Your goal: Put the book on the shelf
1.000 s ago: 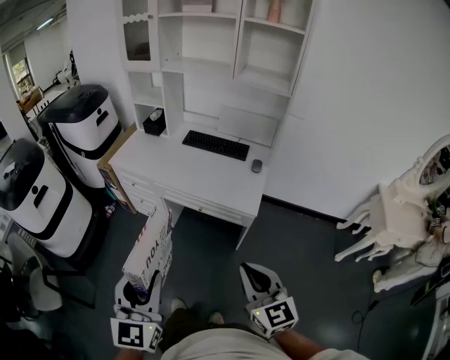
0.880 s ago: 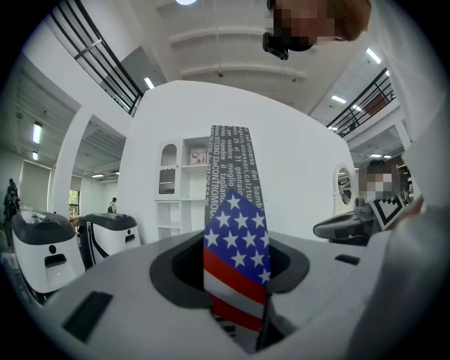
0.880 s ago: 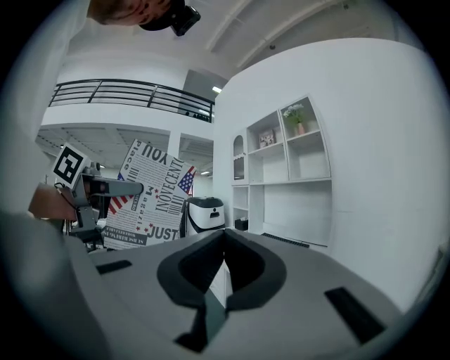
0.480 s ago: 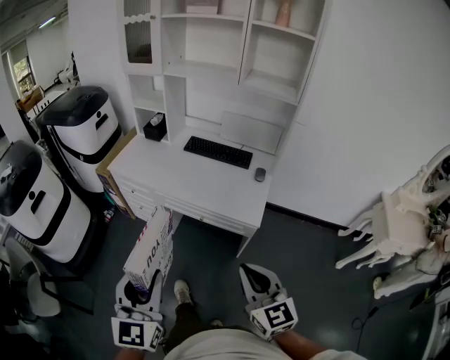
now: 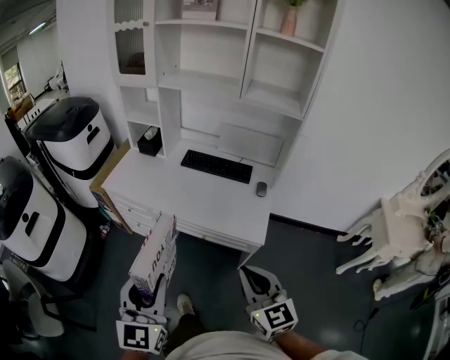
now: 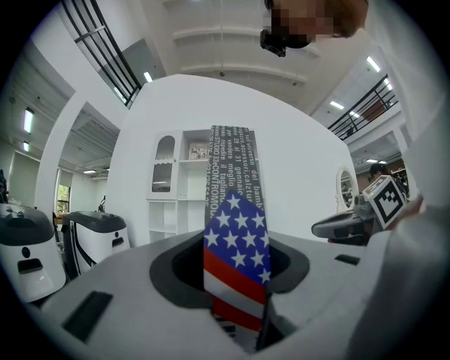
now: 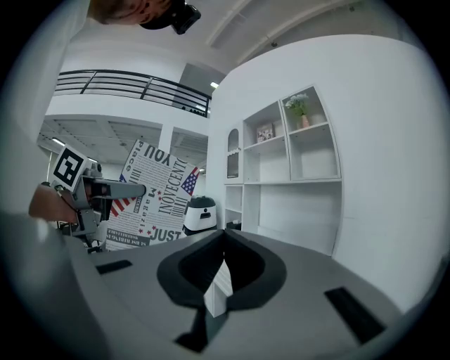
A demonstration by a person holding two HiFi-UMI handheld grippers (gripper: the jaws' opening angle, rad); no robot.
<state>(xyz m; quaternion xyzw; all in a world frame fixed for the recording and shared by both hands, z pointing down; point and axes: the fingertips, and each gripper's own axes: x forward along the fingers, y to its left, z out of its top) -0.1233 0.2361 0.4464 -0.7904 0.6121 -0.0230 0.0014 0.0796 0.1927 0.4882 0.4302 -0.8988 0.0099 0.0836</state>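
The book (image 5: pixel 155 252), printed like a newspaper with a stars-and-stripes flag, stands upright in my left gripper (image 5: pixel 148 287), which is shut on its lower edge at the bottom left of the head view. In the left gripper view the book (image 6: pixel 234 232) rises between the jaws of that gripper (image 6: pixel 237 309). My right gripper (image 5: pixel 252 275) is beside it, shut and holding nothing; in its own view this gripper (image 7: pixel 223 242) has its tips together, and the book (image 7: pixel 158 200) shows to its left. The white shelf unit (image 5: pixel 211 84) stands above the desk, ahead of both grippers.
A white desk (image 5: pixel 176 200) carries a black keyboard (image 5: pixel 216 166), a mouse (image 5: pixel 261 188) and a black box (image 5: pixel 149 140). Two white-and-black machines (image 5: pixel 70 144) and a cardboard sheet (image 5: pixel 107 188) stand at its left. A white chair (image 5: pixel 397 228) is at the right. A pink vase (image 5: pixel 289 21) sits on an upper shelf.
Both grippers and the head have moved forward toward the desk, so the desk and shelves sit nearer and lower in view. The book stays in the left gripper.
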